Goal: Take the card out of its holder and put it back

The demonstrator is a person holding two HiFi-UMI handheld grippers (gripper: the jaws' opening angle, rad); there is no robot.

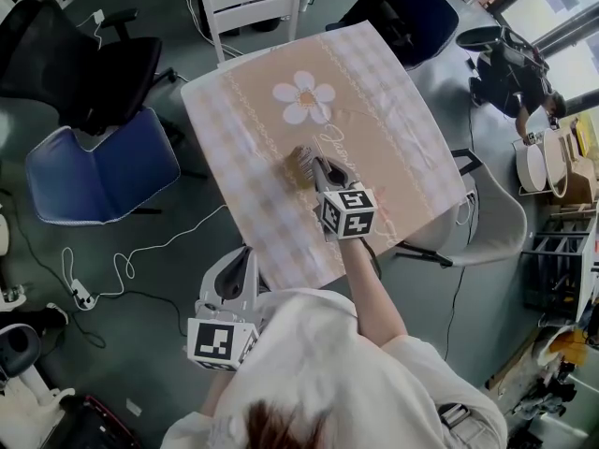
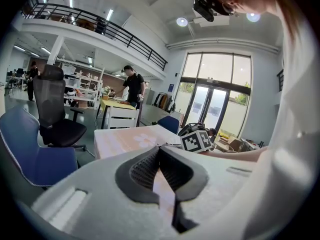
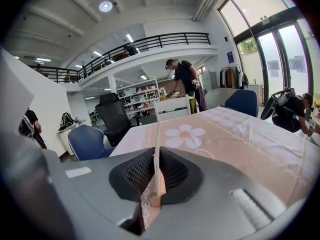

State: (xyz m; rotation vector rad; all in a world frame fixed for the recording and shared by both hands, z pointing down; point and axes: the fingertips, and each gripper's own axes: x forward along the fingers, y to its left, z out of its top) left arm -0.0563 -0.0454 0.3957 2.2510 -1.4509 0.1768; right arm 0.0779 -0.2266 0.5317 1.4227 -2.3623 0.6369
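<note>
Head view: the right gripper (image 1: 310, 165) is out over the table (image 1: 234, 129), sitting on the checked cloth just below the big flower print (image 1: 304, 98). There's something small and pale right at its tips, but it's too smeared to make out from up here. The left gripper (image 1: 243, 260) hangs off the near edge of the table, close to the person's body and well apart from the right one.

Left gripper view: the jaws are pressed together at the tips with nothing pinched in them. You only see cloth through the gap lower down. The right gripper's marker cube (image 2: 197, 140) sits ahead on the table.

Right gripper view: this is the useful one. The card (image 3: 158, 151) stands upright and edge-on, pinched between the two ribbed pads (image 3: 140, 173), with its top edge poking up past the jaws. I can't pick out the holder here.
</note>
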